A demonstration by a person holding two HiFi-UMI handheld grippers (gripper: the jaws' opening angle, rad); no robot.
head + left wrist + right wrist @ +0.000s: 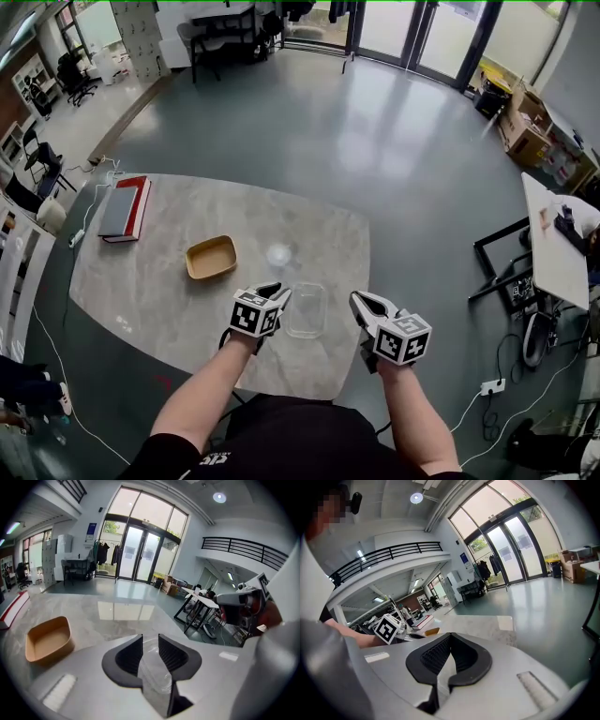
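Left hand-held gripper (278, 293) clamping clear container (308, 314) rim, tan tray (211, 258) beyond

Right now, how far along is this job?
Done: the left gripper grips the rim of the clear rectangular plastic container. In hand: that grip, container on the marble table. Left: any lift or move, probably; the right gripper is shut, empty, beside the container, and the tan shallow tray stands apart, empty.
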